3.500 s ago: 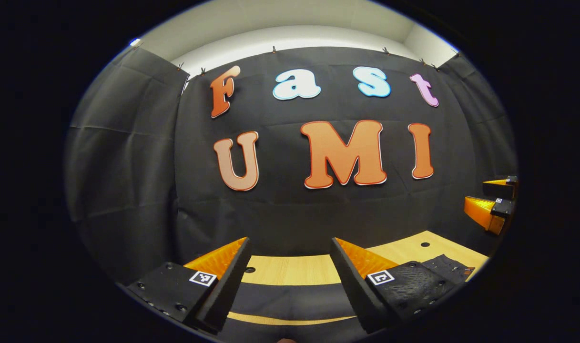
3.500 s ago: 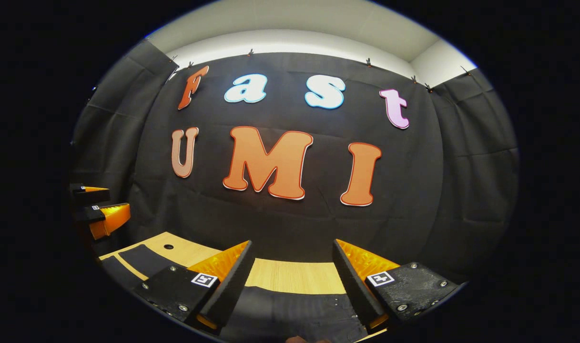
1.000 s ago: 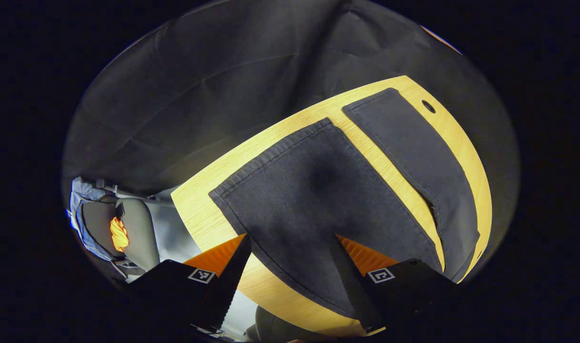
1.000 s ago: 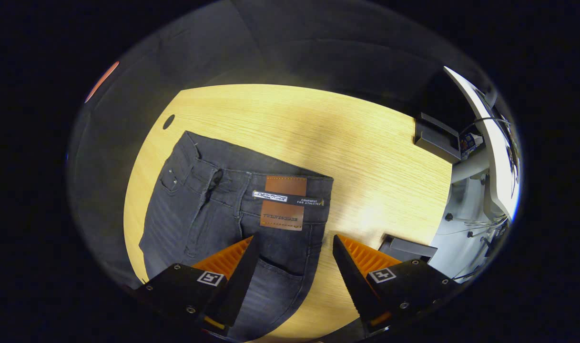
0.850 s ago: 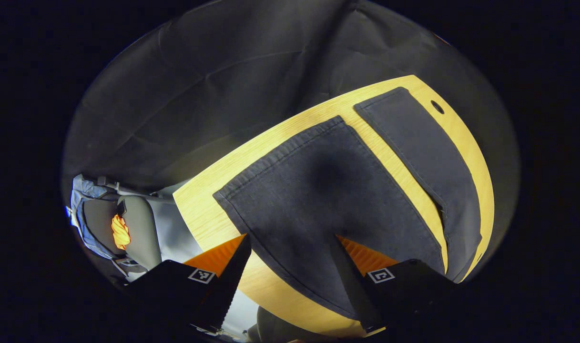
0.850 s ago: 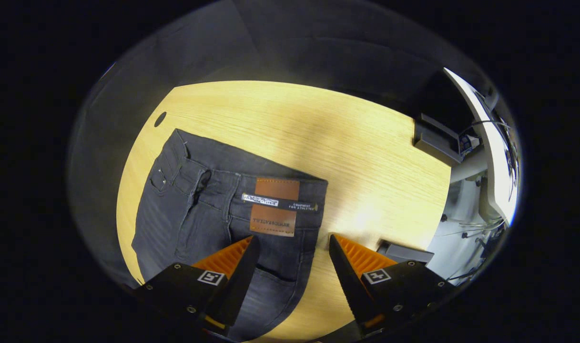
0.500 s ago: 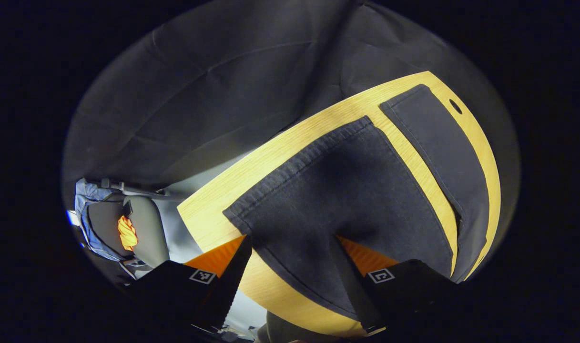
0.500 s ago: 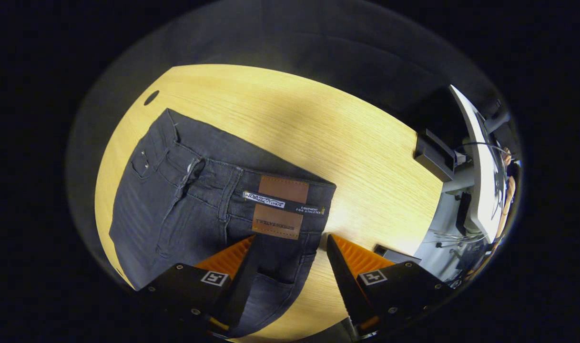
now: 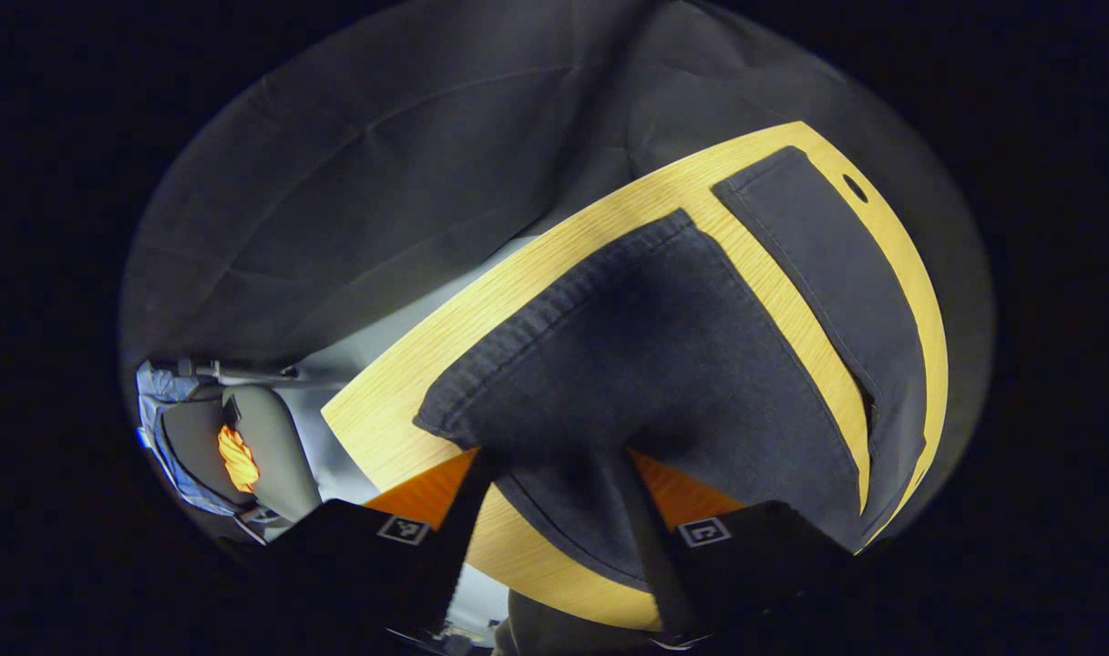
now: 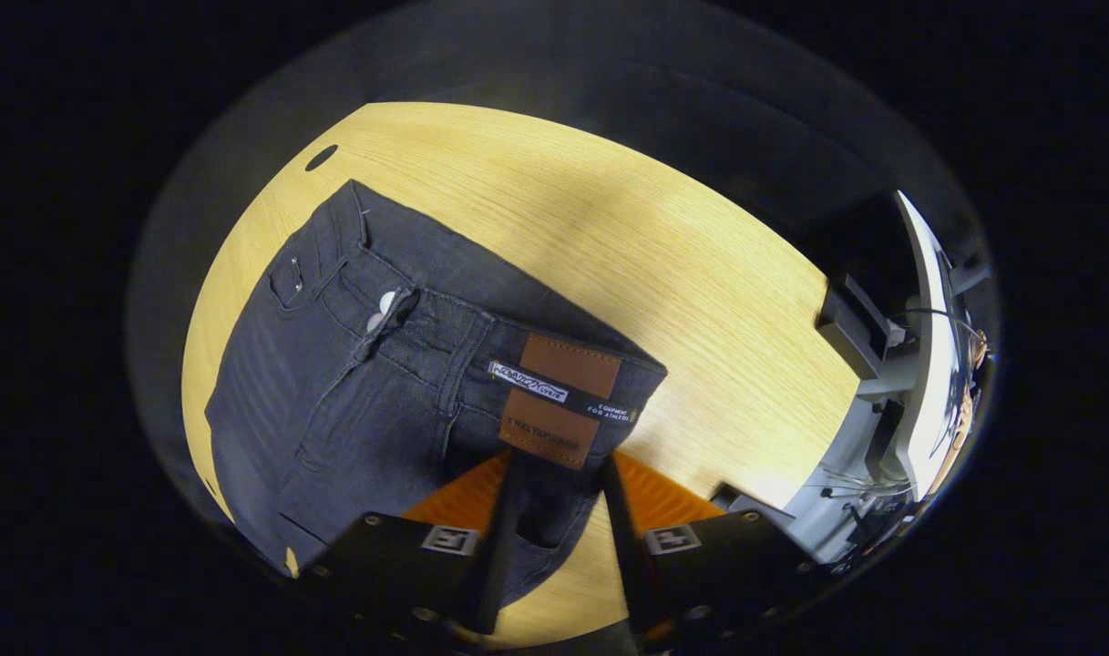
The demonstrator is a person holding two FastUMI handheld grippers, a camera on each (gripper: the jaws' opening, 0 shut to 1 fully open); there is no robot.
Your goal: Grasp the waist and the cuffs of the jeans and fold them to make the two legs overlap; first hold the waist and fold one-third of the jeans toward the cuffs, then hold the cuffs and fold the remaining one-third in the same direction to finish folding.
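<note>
We count one pair of jeans [image 10: 363, 383] on one wooden table [image 10: 663, 273], with two legs [image 9: 663, 364] laid out side by side and one brown patch [image 10: 559, 401] at the waist. Two grippers too, the left gripper [image 9: 554, 510] and the right gripper [image 10: 554, 519], each with two fingers, plus one round hole [image 10: 321, 158] in the far tabletop.

In the left gripper view, the left claw [image 9: 554, 510] sits low over the near edge of the light wooden worktop [image 9: 399, 410], its two fingers [image 9: 426, 565] standing apart with a fold of the dark jeans [image 9: 663, 364] between them; whether both fingers press on the cloth cannot be told. One leg's cuff [image 9: 536, 319] lies just ahead of the fingertips, and the other leg [image 9: 818, 264] runs beside it with a strip of bare wood between them. A small round hole [image 9: 855, 189] marks the worktop's far corner, just beyond the far leg's end.
</note>
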